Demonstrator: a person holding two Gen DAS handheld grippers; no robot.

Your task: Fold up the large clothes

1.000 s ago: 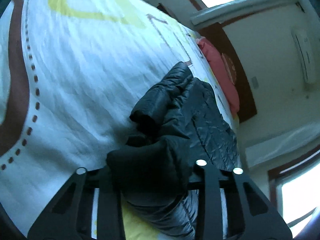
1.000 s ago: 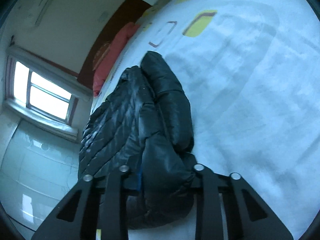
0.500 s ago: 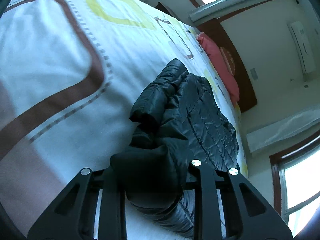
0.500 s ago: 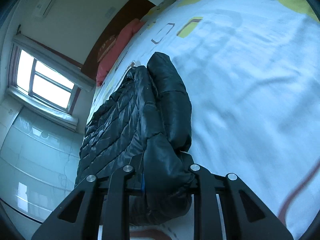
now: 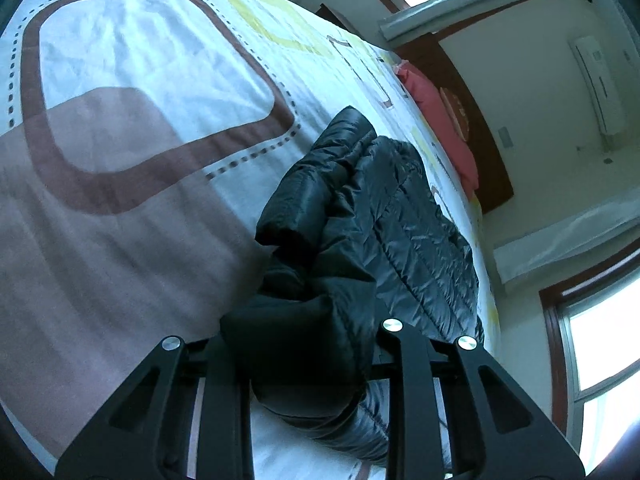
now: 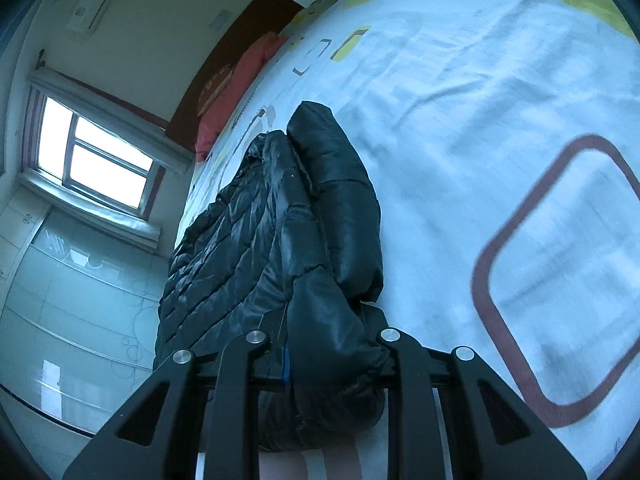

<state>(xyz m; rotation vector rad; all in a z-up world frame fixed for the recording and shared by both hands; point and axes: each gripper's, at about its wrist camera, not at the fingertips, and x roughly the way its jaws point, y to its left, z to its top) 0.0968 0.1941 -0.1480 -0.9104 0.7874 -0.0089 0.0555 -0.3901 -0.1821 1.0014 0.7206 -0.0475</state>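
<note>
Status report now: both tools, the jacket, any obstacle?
Left tool shut on black jacket. Right tool shut on it too. Jacket bunched, far part on bed sheet. No obstacle visible; red pillow far off.

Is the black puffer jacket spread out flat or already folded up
Partly folded. The black puffer jacket has a sleeve doubled over its body, and both the left gripper and right gripper clamp its bunched near end.
</note>
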